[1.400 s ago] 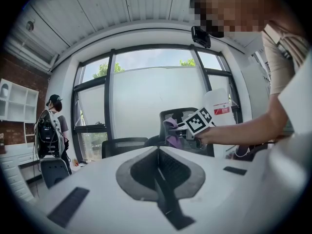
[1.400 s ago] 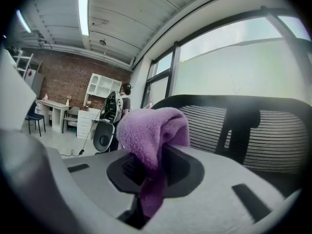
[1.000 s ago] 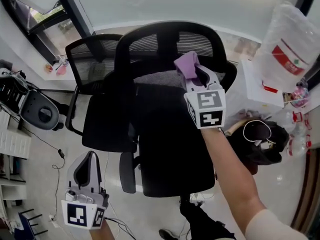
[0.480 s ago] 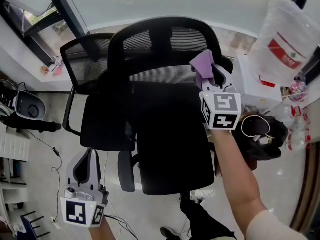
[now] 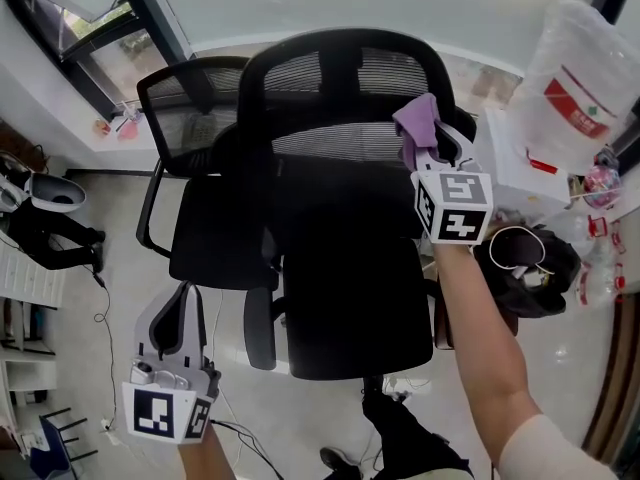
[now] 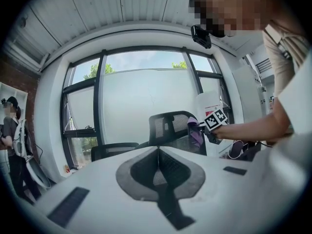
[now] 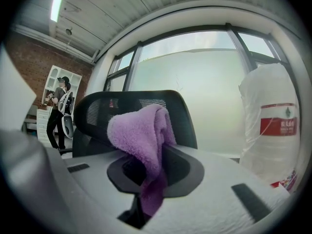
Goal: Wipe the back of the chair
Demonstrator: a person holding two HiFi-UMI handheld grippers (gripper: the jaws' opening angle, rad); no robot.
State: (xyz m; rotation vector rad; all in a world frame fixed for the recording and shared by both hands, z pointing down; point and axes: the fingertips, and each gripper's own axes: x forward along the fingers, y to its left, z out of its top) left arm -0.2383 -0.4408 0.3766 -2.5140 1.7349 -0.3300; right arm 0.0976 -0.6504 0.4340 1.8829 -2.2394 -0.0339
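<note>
A black office chair with a mesh back (image 5: 330, 73) stands below me in the head view. My right gripper (image 5: 425, 148) is shut on a purple cloth (image 5: 416, 120) at the right edge of the mesh back. The right gripper view shows the purple cloth (image 7: 141, 133) bunched out of the right gripper (image 7: 146, 165), with the chair back (image 7: 97, 112) close behind it. My left gripper (image 5: 183, 296) hangs low at the left, away from the chair, shut with nothing in it. From the left gripper (image 6: 158, 154) the chair (image 6: 168, 126) and the cloth (image 6: 196, 133) show at a distance.
A second black mesh chair (image 5: 185, 123) stands just left of the first. A large water bottle (image 5: 575, 78) and a black bag (image 5: 530, 278) crowd the right side. Windows (image 5: 90, 28) run along the far wall. A person (image 6: 12, 130) stands at the left.
My right gripper has carried the cloth rightward along the chair's back, from near its middle to its right edge. The left gripper has stayed low at the left.
</note>
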